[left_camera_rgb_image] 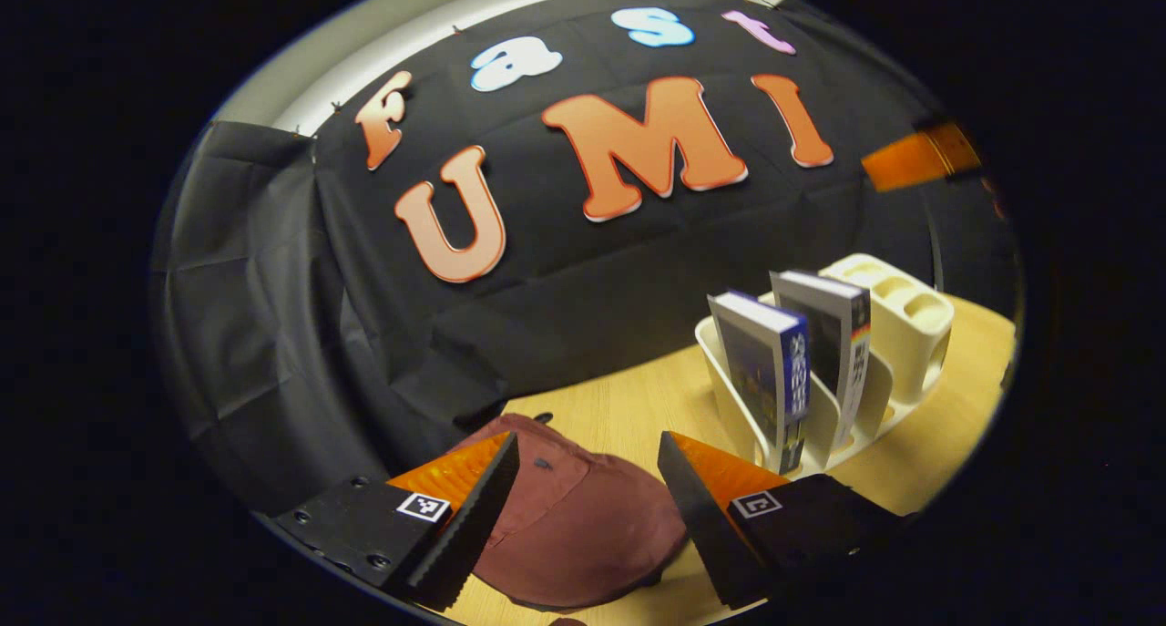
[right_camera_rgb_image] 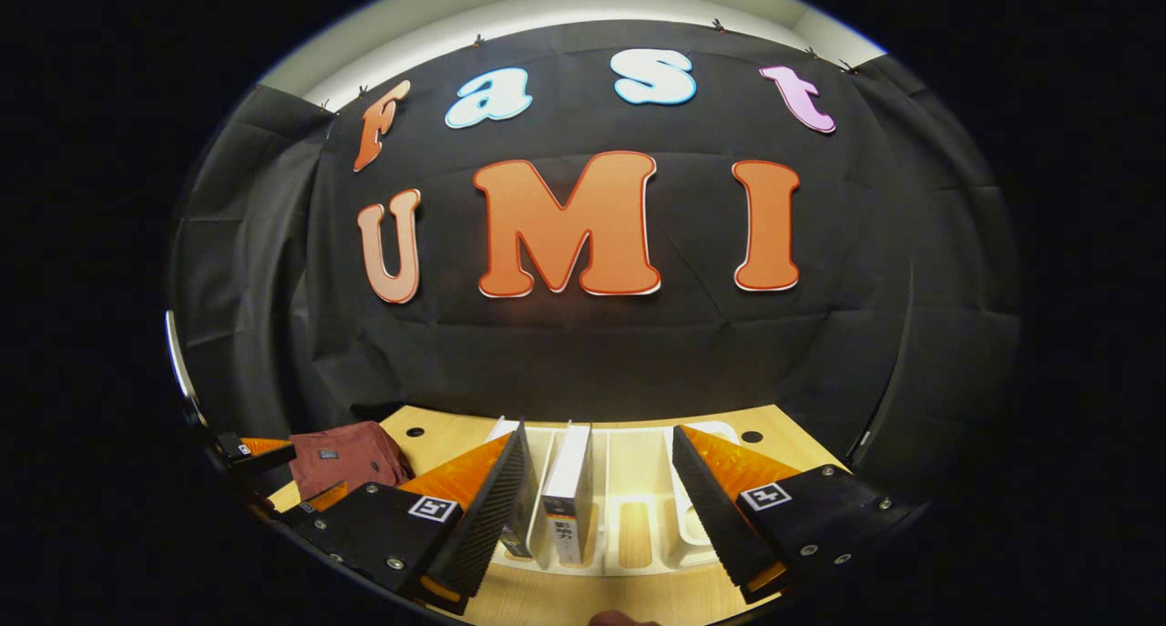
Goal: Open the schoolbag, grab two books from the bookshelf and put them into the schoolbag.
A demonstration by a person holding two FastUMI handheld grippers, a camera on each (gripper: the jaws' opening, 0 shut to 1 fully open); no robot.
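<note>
Left hand-held gripper is released, jaws spread above the dark red fabric schoolbag at lower centre of the left gripper view, on the pale wooden surface; zip state cannot be determined. Right hand-held gripper is released, holding nothing, directly facing the cream plastic bookshelf, and judged nearer to it. Two upright books stand between its fingers, long axes vertical; the left one is partly hidden

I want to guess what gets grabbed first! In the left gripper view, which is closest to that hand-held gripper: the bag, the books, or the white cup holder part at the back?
1. Bag: right between the fingers, lowest.
2. Books: upright in the rack, to the right.
3. Cup holder: behind the books, far right.
</note>
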